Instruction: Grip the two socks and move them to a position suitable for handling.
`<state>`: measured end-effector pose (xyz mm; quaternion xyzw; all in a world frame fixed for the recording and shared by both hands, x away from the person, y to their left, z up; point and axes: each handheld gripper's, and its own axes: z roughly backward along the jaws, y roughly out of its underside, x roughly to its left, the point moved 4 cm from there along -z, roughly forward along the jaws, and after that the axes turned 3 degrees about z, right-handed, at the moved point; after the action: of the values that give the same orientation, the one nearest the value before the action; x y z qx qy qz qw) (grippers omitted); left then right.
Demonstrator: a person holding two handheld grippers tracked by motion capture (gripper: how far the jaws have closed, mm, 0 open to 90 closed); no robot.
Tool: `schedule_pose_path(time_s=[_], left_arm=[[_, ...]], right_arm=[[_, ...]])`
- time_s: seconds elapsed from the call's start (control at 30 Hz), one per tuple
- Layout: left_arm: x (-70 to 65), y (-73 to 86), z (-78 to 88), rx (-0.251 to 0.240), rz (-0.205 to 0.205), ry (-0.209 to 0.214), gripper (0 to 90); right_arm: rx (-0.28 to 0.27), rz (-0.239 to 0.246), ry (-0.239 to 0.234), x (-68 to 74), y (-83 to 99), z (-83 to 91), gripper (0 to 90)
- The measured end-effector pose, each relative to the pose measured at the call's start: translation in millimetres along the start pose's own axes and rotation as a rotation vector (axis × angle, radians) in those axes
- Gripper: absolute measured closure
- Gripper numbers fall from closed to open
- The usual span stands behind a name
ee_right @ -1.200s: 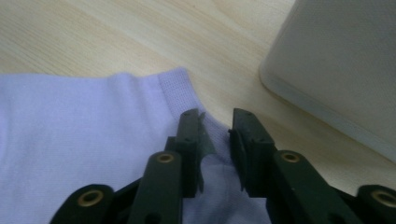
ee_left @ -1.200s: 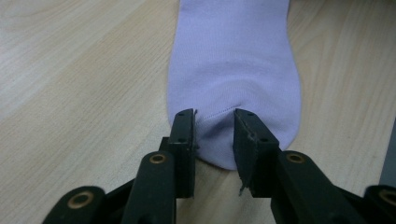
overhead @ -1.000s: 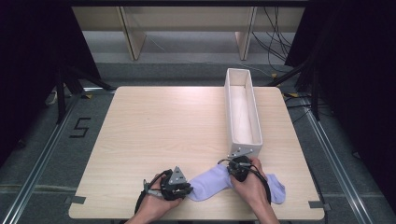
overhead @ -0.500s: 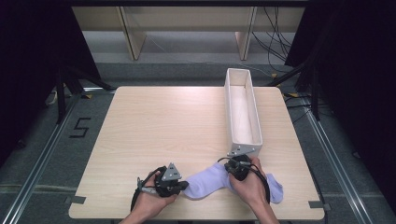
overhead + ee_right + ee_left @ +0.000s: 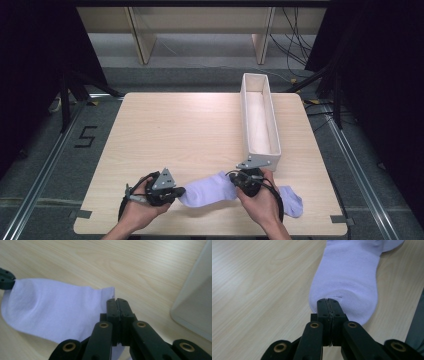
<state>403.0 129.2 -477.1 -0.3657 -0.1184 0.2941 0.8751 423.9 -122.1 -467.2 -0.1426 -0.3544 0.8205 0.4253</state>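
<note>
- At the near edge of the table (image 5: 200,130), high view: you hold the upper sock (image 5: 207,189) between both tools, left gripper (image 5: 176,192) on its toe end, right gripper (image 5: 239,180) on its cuff end. A second sock (image 5: 291,200) lies under your right hand (image 5: 260,202). The white bin (image 5: 260,120) stands just beyond, apart from the cloth.
- Risk, same view: both grips look shallow. If you pull the hands apart, the knit could slip out of one side and drop in a heap. The right gripper is near the bin's front wall and could knock it.
- Left gripper view: jaws pressed together, pinching the toe seam of the upper sock (image 5: 348,282). Only a thin fold is caught, so a tug may free it.
- Right gripper view: jaws pressed together at the cuff corner of the upper sock (image 5: 55,312). Whether both layers are caught cannot be told, since the tool covers the fold. The left gripper (image 5: 6,278) shows at the far end, and the bin (image 5: 197,305) is blurred and cut off at the frame edge.
- Hidden: your right hand covers most of the second sock, so whether the two socks overlap or cling cannot be told.
</note>
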Motion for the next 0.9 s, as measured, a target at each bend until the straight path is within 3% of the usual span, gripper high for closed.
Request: schedule_pose_path(time_s=[0.03, 0.07, 0.13, 0.2, 0.23, 0.37, 0.4, 0.43, 0.47, 0.5, 0.77, 0.9], left_arm=[[3.3, 1.5, 2.6, -0.002, 0.002, -0.010, 88.8], [6.2, 3.2, 5.2, 0.000, 0.002, -0.011, 88.8], [11.7, 7.1, 8.8, -0.003, 0.010, -0.024, 88.8], [16.8, 12.1, 11.8, 0.011, 0.009, -0.031, 88.8], [18.7, 14.7, 12.4, 0.012, 0.018, -0.035, 88.8], [27.9, 23.9, 12.6, 0.024, 0.033, -0.047, 88.8], [30.5, 25.7, 12.0, 0.025, 0.039, -0.055, 88.8], [32.4, 27.4, 11.7, 0.030, 0.046, -0.050, 88.8], [35.3, 28.7, 10.9, 0.028, 0.048, -0.065, 88.8], [36.7, 29.7, 9.9, 0.027, 0.055, -0.058, 88.8], [49.8, 31.1, 2.5, 0.031, 0.064, -0.079, 88.7], [50.8, 35.0, -5.8, 0.046, 0.060, -0.073, 88.3]], right_arm=[[-0.015, 0.045, -0.003, 0.8, -1.0, -1.3, 89.5], [-0.008, 0.020, -0.011, 5.9, -1.5, -0.7, 89.5], [-0.010, 0.021, -0.031, 13.0, -2.7, -2.0, 89.4], [-0.009, 0.048, -0.035, 18.4, -3.2, -3.8, 89.4], [0.002, 0.033, -0.046, 23.3, -2.9, -4.2, 89.3], [0.011, 0.067, -0.065, 33.1, -3.6, -12.2, 89.3], [-0.002, 0.056, -0.068, 36.4, -4.2, -15.7, 89.3], [0.026, 0.058, -0.073, 36.9, -4.2, -15.9, 89.3], [0.006, 0.053, -0.076, 38.8, -5.0, -19.7, 89.3], [0.028, 0.064, -0.072, 38.5, -5.6, -19.6, 89.4], [0.025, 0.079, -0.069, 42.3, -11.5, -30.4, 89.3], [0.040, 0.059, -0.061, 39.0, -11.7, -37.6, 89.2]])
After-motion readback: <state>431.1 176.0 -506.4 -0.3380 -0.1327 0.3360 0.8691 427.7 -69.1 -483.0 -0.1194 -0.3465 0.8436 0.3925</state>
